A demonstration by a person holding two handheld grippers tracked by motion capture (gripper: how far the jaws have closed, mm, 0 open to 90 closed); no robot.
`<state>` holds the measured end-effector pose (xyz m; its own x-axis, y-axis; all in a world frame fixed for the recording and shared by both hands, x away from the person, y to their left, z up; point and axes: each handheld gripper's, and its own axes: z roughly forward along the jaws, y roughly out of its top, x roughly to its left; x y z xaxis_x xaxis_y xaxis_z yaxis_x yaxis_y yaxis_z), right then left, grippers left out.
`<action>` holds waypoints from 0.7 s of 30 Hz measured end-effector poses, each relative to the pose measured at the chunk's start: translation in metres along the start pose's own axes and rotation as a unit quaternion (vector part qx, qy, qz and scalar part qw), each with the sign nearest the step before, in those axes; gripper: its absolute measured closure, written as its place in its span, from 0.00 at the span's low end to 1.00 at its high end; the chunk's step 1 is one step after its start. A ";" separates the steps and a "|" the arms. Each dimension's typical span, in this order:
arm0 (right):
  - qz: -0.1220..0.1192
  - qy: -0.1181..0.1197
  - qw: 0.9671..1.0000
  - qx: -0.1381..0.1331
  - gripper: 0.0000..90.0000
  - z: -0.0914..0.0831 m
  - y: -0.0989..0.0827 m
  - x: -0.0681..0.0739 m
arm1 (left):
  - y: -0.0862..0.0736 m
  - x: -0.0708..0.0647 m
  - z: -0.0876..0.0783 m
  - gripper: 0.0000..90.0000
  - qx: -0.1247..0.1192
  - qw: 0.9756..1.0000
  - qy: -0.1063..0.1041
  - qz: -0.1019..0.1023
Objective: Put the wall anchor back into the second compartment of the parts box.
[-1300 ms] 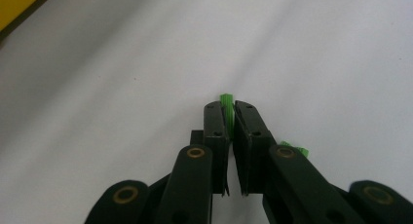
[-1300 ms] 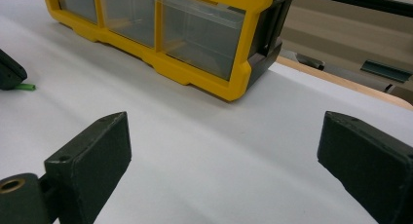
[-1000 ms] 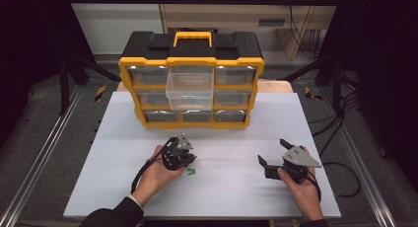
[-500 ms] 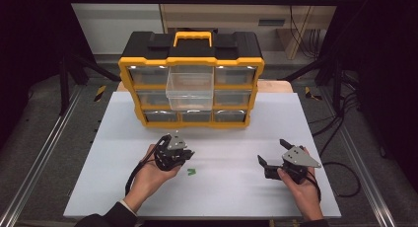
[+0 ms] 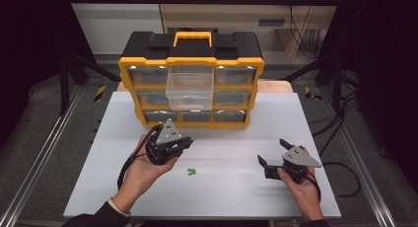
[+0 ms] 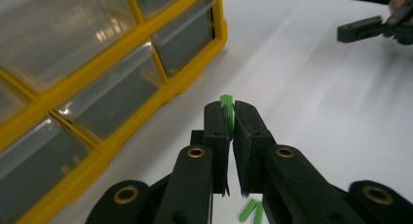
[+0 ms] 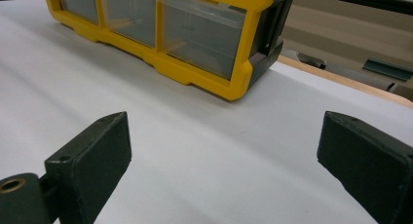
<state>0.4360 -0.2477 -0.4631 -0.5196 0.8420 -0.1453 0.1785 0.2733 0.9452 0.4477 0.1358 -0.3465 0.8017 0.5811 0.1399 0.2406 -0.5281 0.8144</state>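
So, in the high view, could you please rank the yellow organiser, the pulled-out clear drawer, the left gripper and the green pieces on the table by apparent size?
1. Yellow organiser
2. Clear drawer
3. Left gripper, which sits nearer the camera, so this place is unsure
4. Green pieces, plainly smallest

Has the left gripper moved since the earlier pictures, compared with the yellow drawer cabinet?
Yes. The left gripper, shut on a green piece, has come closer to the drawer cabinet in the high view.
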 end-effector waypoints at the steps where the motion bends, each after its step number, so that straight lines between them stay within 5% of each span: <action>1: 0.002 0.000 1.000 -0.002 0.06 -0.001 0.000 0.000 | 0.003 -0.001 -0.003 0.94 -0.004 1.000 0.000 0.003; 21: 0.014 -0.001 1.000 -0.011 0.06 -0.002 0.002 -0.001 | 0.072 -0.013 -0.042 0.94 -0.048 0.998 0.005 0.049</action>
<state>0.4355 -0.2493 -0.4605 -0.5133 0.8498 -0.1196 0.1744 0.2397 0.9551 0.4320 0.1157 -0.2660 0.8138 0.5350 0.2270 0.1074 -0.5222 0.8460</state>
